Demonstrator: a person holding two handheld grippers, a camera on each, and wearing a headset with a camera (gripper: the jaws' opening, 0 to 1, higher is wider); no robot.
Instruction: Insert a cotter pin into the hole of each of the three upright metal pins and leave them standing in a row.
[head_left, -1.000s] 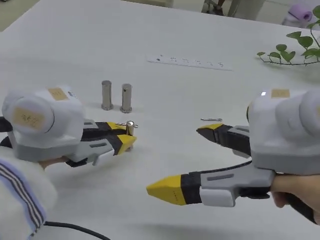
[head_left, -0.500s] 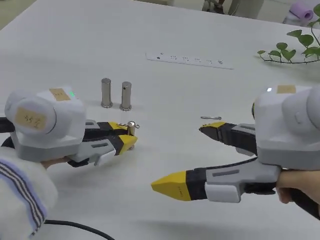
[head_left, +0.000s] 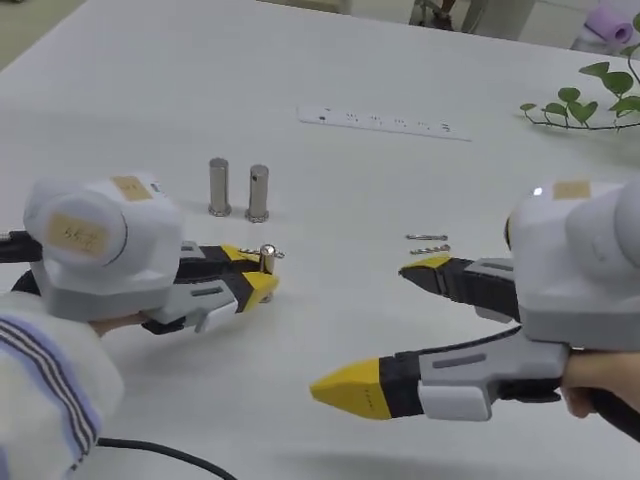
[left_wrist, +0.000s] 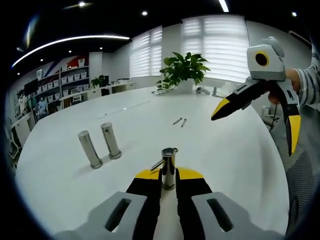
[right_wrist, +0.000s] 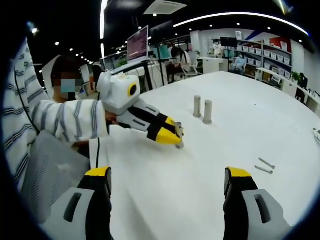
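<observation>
Open worktop (head_left: 340, 300) between my left hand-held gripper (head_left: 258, 268) and right hand-held gripper (head_left: 360, 330); upright pins (head_left: 219, 186) at 11 o'clock, cotter pins (head_left: 427, 237) at 2 o'clock.

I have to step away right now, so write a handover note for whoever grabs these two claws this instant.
The left claw is shut on a silver cylindrical metal pin, held upright, with a wire cotter pin through its top hole.
The right claw is open and empty above the white table.
Two more silver metal pins stand side by side beyond the left claw, no cotter pins visible in them.
Two loose cotter pins lie ahead of the right claw.
Done: one pin. Left: fit the other two, line up all three.
</observation>
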